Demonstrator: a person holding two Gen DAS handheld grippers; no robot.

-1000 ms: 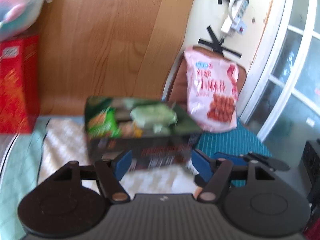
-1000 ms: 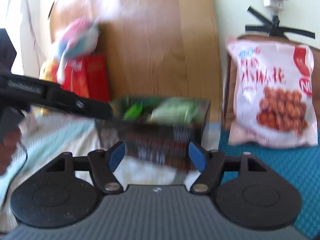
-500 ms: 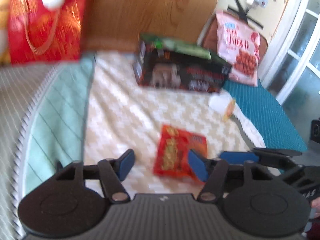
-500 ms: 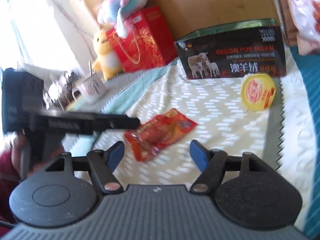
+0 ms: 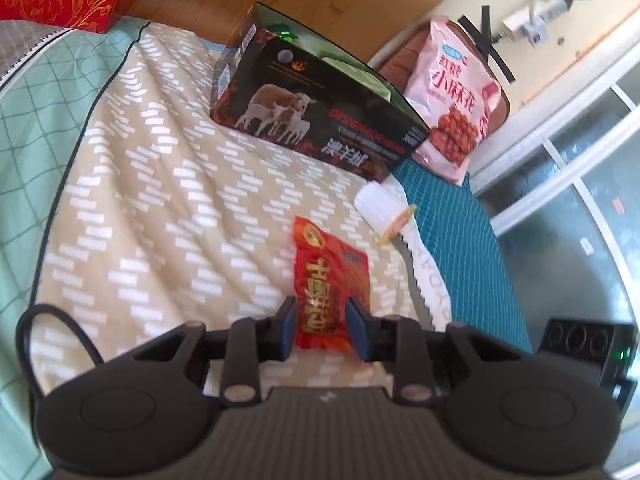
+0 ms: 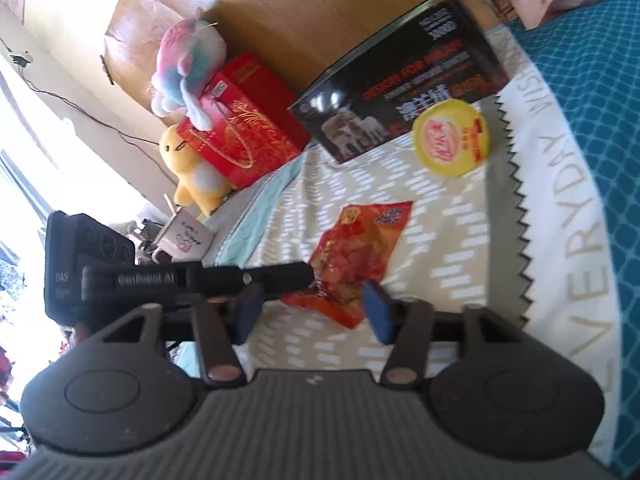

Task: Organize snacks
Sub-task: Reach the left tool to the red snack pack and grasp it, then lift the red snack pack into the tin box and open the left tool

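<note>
- L gripper (image 5: 321, 330): our fingers just closing, red snack packet (image 5: 330, 286) near end between them; pads at its edges, clamp unclear.
- R gripper (image 6: 315, 312): fingers closing, apart, packet's corner between, not pinched.

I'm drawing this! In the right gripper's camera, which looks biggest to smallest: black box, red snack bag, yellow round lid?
1. Black box, though it sits farthest away.
2. Red snack bag.
3. Yellow round lid, clearly smallest.

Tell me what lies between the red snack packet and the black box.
Only bare patterned bedspread in the left wrist view; the yellow-lidded cup sits off to the right.
</note>
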